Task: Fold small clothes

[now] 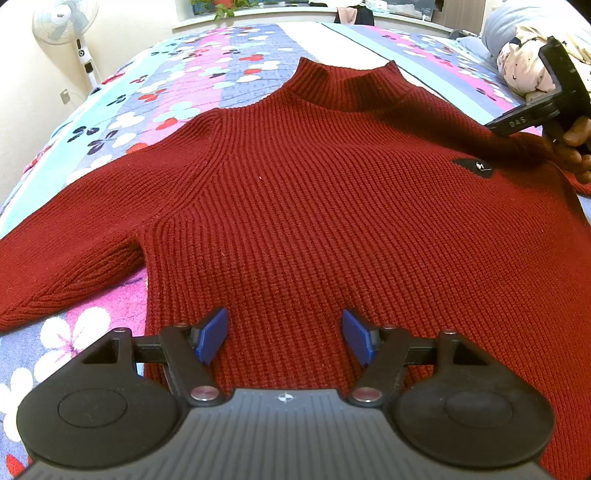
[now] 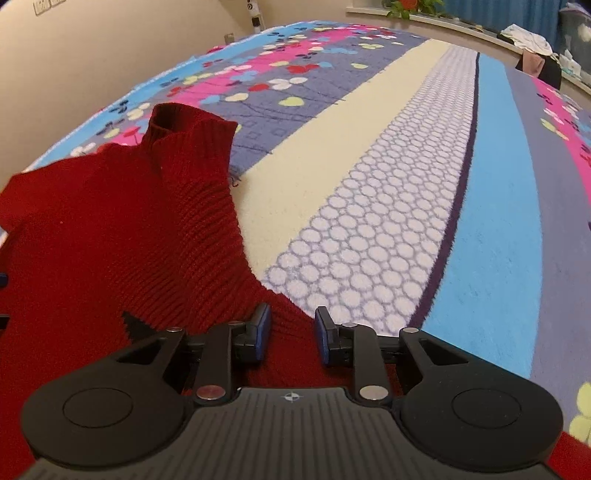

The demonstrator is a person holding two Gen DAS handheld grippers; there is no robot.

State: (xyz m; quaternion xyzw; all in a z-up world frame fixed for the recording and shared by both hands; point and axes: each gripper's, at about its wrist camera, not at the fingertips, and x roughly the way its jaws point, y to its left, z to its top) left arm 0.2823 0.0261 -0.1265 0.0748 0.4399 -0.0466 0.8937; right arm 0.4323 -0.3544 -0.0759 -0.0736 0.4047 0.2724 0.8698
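A dark red ribbed sweater [image 1: 314, 206] lies flat on the bed, collar at the far end, its left sleeve [image 1: 62, 273] stretched out to the side. My left gripper [image 1: 284, 339] hovers open over the lower body, blue pads wide apart with nothing gripped. In the right wrist view, my right gripper [image 2: 293, 338] sits at the sweater's [image 2: 110, 240] right edge near the shoulder, with red knit filling the narrow gap between its pads. The left wrist view shows that gripper's black body [image 1: 554, 99] and the person's hand [image 1: 572, 147] at the right shoulder.
A flowered, striped blanket [image 2: 406, 184] covers the bed. A white standing fan [image 1: 70, 26] is at the far left by the wall. A pillow and bundled cloth [image 1: 524, 70] lie at the far right. Plants and clothes sit on the windowsill [image 1: 332, 11].
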